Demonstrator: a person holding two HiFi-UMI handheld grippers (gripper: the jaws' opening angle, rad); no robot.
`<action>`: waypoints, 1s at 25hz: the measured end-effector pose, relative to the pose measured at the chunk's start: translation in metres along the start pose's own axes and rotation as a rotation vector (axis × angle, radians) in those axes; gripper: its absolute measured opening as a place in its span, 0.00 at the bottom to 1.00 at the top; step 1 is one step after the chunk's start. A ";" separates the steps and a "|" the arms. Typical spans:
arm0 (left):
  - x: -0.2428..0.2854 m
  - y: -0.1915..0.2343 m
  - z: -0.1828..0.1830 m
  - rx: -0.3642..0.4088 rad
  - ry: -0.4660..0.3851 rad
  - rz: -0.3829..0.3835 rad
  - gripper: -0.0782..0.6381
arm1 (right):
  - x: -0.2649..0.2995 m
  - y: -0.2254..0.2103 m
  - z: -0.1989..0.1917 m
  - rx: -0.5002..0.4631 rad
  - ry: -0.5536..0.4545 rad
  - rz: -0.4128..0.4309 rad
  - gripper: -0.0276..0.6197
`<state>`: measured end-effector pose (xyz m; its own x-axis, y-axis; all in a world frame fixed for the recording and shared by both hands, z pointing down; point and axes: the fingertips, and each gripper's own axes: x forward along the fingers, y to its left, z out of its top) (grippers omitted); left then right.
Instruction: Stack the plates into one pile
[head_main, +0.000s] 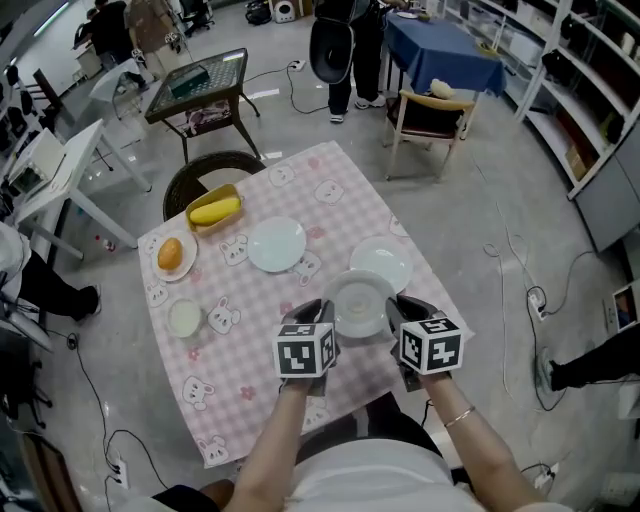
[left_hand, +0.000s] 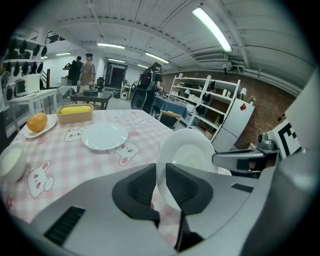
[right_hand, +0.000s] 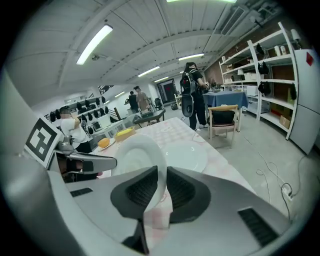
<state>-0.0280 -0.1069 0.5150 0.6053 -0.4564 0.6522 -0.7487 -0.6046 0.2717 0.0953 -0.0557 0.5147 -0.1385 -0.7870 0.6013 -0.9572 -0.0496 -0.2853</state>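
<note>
A white plate (head_main: 358, 303) hangs tilted over the near right part of the pink checked table (head_main: 250, 380), gripped from both sides. My left gripper (head_main: 316, 314) is shut on its left rim, and the rim (left_hand: 162, 172) runs between the dark pads. My right gripper (head_main: 400, 312) is shut on the right rim, where the plate (right_hand: 140, 155) stands between its pads. Two more white plates lie flat on the cloth: one in the middle (head_main: 276, 244), also in the left gripper view (left_hand: 105, 136), and one at the right (head_main: 380, 263), beyond my right jaws (right_hand: 187, 157).
A small white bowl (head_main: 184, 318) sits near the left edge. An orange on a saucer (head_main: 170, 254) and a yellow tray with a banana (head_main: 214, 210) lie at the far left. A chair (head_main: 428, 115) and people stand beyond the table.
</note>
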 end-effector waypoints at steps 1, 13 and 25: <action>0.006 -0.004 0.004 0.002 0.001 0.000 0.22 | 0.001 -0.007 0.003 0.002 0.000 0.000 0.14; 0.077 -0.033 0.042 -0.007 0.018 0.023 0.22 | 0.030 -0.080 0.037 0.010 0.020 0.020 0.13; 0.125 -0.031 0.048 -0.038 0.065 0.057 0.22 | 0.068 -0.116 0.039 0.014 0.084 0.045 0.14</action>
<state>0.0834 -0.1768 0.5540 0.5439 -0.4452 0.7114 -0.7915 -0.5537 0.2587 0.2073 -0.1275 0.5597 -0.2026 -0.7345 0.6477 -0.9459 -0.0244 -0.3236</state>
